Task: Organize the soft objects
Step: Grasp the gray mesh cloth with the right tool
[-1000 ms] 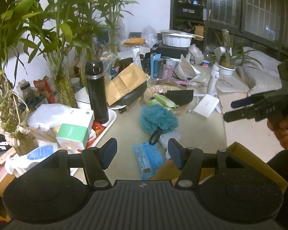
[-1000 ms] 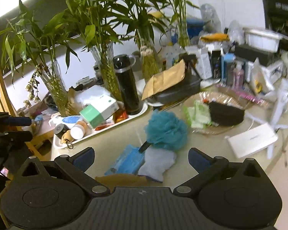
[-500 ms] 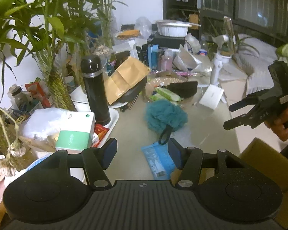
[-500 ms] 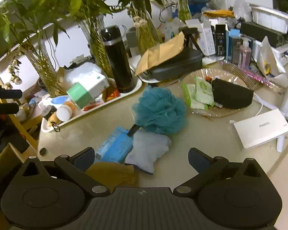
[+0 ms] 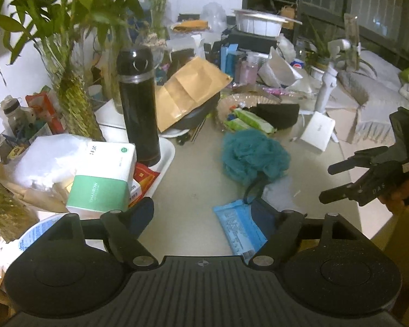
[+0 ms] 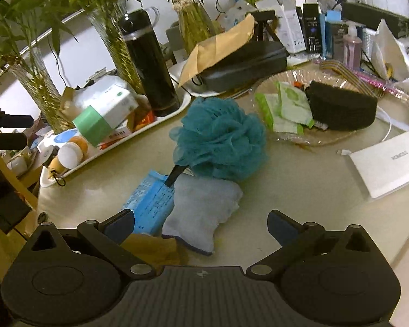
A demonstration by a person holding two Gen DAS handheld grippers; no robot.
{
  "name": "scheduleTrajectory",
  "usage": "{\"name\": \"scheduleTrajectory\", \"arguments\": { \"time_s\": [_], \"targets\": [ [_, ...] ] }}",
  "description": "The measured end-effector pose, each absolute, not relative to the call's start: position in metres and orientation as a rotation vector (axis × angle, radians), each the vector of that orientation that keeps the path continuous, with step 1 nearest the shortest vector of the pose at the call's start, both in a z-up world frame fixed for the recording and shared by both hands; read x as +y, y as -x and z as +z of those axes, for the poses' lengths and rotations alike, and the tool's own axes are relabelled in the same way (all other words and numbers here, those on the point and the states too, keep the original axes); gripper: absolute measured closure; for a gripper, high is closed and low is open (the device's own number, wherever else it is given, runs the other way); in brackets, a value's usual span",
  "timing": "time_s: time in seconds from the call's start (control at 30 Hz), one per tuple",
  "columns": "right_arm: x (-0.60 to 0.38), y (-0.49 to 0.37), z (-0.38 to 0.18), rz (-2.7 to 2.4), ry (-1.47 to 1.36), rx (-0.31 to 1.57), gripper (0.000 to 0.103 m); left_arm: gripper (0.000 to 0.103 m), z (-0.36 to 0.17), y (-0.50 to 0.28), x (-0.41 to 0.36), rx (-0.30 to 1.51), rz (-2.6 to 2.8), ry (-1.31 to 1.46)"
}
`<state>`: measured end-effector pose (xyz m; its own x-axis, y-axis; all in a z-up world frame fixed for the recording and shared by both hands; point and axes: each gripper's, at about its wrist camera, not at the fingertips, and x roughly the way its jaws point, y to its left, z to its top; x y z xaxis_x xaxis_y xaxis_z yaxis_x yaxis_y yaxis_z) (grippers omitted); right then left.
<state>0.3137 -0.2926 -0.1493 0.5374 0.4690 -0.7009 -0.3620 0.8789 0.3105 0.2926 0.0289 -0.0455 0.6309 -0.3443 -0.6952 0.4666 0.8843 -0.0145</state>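
A teal mesh bath pouf (image 6: 220, 139) with a black loop lies mid-table; it also shows in the left wrist view (image 5: 253, 154). Just in front of it lie a grey cloth pad (image 6: 201, 209) and a blue tissue packet (image 6: 150, 201), which the left wrist view shows too (image 5: 240, 226). A brown soft piece (image 6: 152, 248) lies at the table edge. My right gripper (image 6: 200, 226) is open and empty, hovering over the grey pad. My left gripper (image 5: 204, 215) is open and empty above the near table edge, left of the blue packet. The right gripper appears in the left wrist view (image 5: 368, 177).
A white tray (image 6: 117, 141) at the left holds a black flask (image 6: 150, 65), a green-white box (image 6: 106, 111) and small items. A glass dish (image 6: 313, 136) holds green packets and a black pouch. A white box (image 6: 387, 160) lies at the right. Bamboo vases stand behind.
Both grippers have moved forward and lower toward the table; the pouf, grey pad and blue packet now look larger and nearer. Both stay open. Nothing was grasped.
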Motion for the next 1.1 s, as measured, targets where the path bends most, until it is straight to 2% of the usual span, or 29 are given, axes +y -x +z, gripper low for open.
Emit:
{"name": "scheduleTrajectory", "arguments": {
  "time_s": [0.33, 0.7, 0.87, 1.1],
  "targets": [
    [-0.283, -0.344, -0.187, 0.485, -0.150, 0.912, 0.000, 0.025, -0.079, -0.313, 0.013, 0.803, -0.553, -0.228],
    [-0.263, -0.372, -0.203, 0.521, -0.168, 0.910, 0.001, 0.025, -0.118, -0.345, -0.012, 0.926, -0.623, -0.311],
    [-0.253, -0.376, -0.209, 0.534, -0.114, 0.919, 0.019, 0.024, -0.130, -0.352, -0.027, 0.999, -0.649, -0.361],
    [-0.261, -0.371, -0.198, 0.551, -0.087, 0.923, 0.023, 0.023, -0.138, -0.367, -0.050, 1.094, -0.671, -0.429]
  ]
}}
